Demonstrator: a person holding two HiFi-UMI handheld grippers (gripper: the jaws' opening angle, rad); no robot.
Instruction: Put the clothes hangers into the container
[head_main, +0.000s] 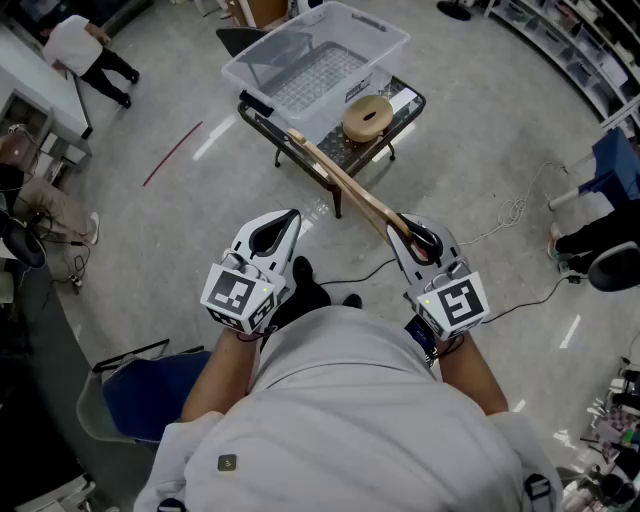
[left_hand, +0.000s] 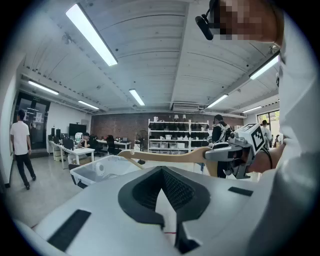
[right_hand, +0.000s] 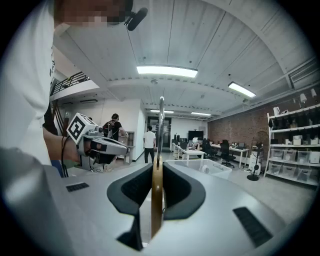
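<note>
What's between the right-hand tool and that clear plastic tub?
Head view: the wooden hanger, clamped in the right gripper, spans that stretch, reaching toward the container.

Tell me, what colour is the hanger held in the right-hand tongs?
Pale wood tan. The hanger shows best in the head view.

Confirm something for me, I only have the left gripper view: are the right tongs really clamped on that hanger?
Observer: Yes. In the right gripper view both pads of the right tongs press on the wooden hanger, one on each side.
Operator: Anything inside the container?
Observer: The head view looks down into it, and it appears empty.
Operator: Anything else on that table?
Observer: A round tan roll sits beside the container, on the side nearer you.
</note>
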